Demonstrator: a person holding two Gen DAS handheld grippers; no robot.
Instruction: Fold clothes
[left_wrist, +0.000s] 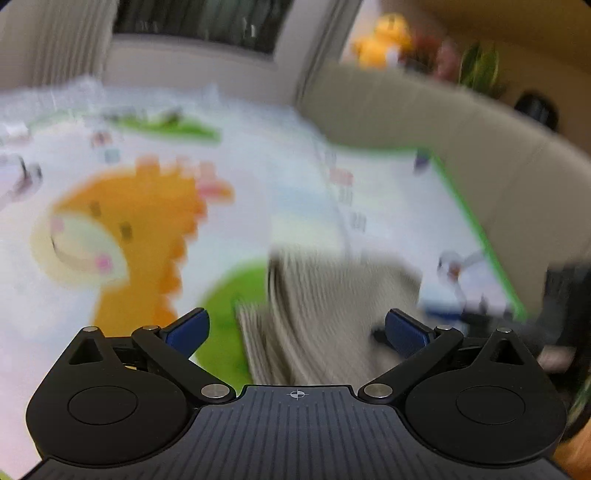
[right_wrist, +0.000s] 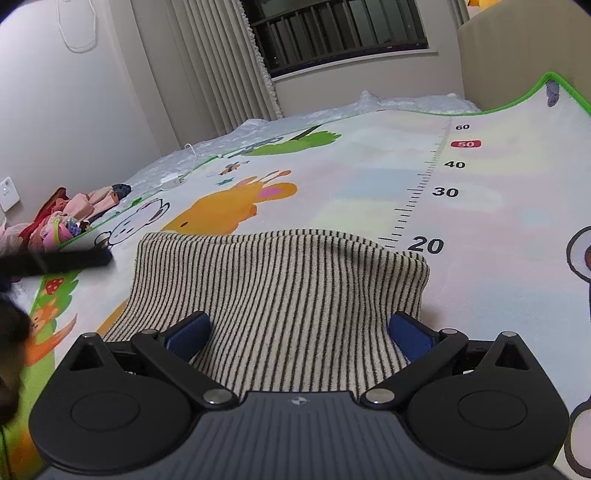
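Note:
A beige garment with thin dark stripes (right_wrist: 280, 273) lies folded on the cartoon play mat (right_wrist: 369, 177). My right gripper (right_wrist: 300, 317) hovers low over its near part, jaws wide open, the blue pads (right_wrist: 192, 332) on either side of the cloth and not pressing it. The left wrist view is motion-blurred. In it, the same striped garment (left_wrist: 332, 295) lies just ahead of and under my left gripper (left_wrist: 295, 317). That gripper stands open with nothing pinched between its pads (left_wrist: 406, 332).
A pile of pink and red clothes (right_wrist: 62, 218) sits at the mat's far left edge, with a white charger and cable (right_wrist: 170, 181) beyond it. A dark blurred bar (right_wrist: 55, 262) reaches in from the left. A beige padded headboard (left_wrist: 443, 122) borders the mat's right side.

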